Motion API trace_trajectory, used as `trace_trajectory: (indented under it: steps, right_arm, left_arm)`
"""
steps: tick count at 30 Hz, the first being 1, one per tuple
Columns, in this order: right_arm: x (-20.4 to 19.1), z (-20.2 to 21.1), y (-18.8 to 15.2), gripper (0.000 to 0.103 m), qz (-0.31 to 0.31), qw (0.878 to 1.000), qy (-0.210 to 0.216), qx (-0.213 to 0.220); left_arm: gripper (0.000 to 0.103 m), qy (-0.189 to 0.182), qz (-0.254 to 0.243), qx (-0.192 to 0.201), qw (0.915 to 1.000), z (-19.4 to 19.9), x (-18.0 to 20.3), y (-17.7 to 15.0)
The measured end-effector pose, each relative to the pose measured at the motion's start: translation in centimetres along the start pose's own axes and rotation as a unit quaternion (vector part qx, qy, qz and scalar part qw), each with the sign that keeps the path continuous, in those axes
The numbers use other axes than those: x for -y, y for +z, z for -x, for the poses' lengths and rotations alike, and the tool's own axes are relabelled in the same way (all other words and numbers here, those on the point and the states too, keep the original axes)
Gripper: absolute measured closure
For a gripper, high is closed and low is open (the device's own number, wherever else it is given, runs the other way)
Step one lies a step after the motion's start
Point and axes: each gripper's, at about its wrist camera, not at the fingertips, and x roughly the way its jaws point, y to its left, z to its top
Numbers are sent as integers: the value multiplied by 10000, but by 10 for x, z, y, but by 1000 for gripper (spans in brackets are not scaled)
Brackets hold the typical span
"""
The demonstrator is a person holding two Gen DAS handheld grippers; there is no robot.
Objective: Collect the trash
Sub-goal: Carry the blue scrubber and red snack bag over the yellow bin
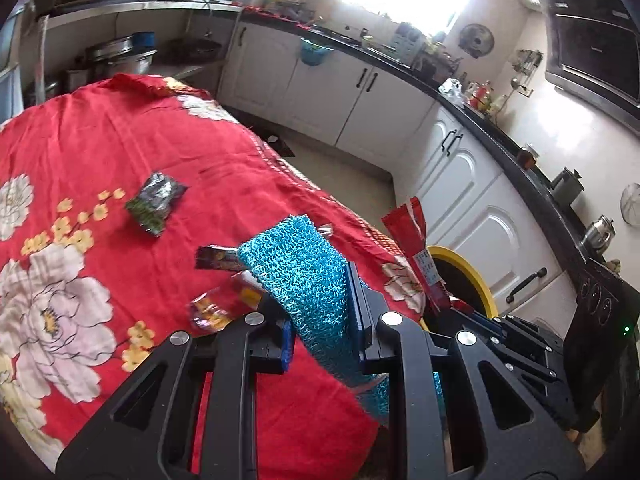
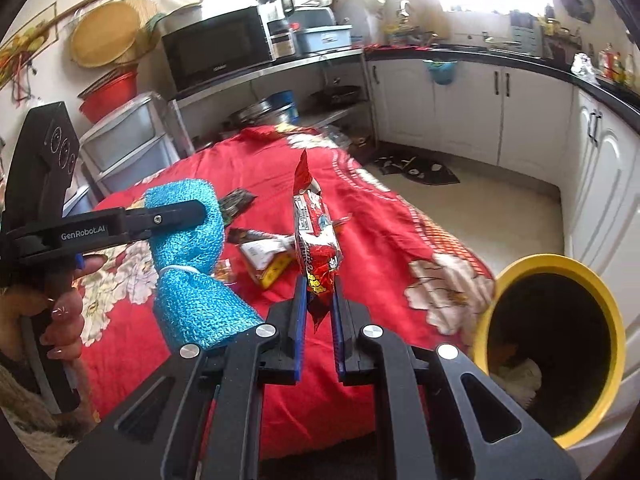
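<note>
two hand-held grippers loaded: right hand-held gripper (image 2: 318,312) clamped red wrapper (image 2: 316,232) by lower end, near yellow bin (image 2: 608,344); left hand-held gripper (image 1: 320,300) pinched blue mesh cloth (image 1: 308,276). risk: tall wrapper tipping, missing bin mouth; cloth snagging litter on bench (image 1: 120,132).

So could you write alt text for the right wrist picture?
A black right claw pinches a crinkled red snack wrapper upright above a red floral tablecloth, beside a yellow-rimmed bin; the left claw grips blue knitted cloth.
</note>
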Motion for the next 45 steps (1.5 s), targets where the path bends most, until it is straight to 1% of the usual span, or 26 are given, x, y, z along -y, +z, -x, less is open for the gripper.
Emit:
trace_trajectory:
  steps: [9, 20, 29, 45]
  right_arm:
    - [29, 23, -1, 92, -283, 9989, -304, 211]
    - [59, 47, -4, 92, -576, 9954, -647, 410]
    - [87, 69, -8, 92, -856, 9898, -977, 583]
    - [123, 90, -19, 92, -1245, 9790, -1466, 681]
  left_arm:
    - [87, -113, -257, 77, 9996, -10, 30, 8]
    - [87, -354, -632, 148, 9973, -25, 74, 16]
    - [87, -496, -965, 222, 9939, -35, 109, 20]
    - [87, -579, -1517, 300, 9863, -64, 164, 20]
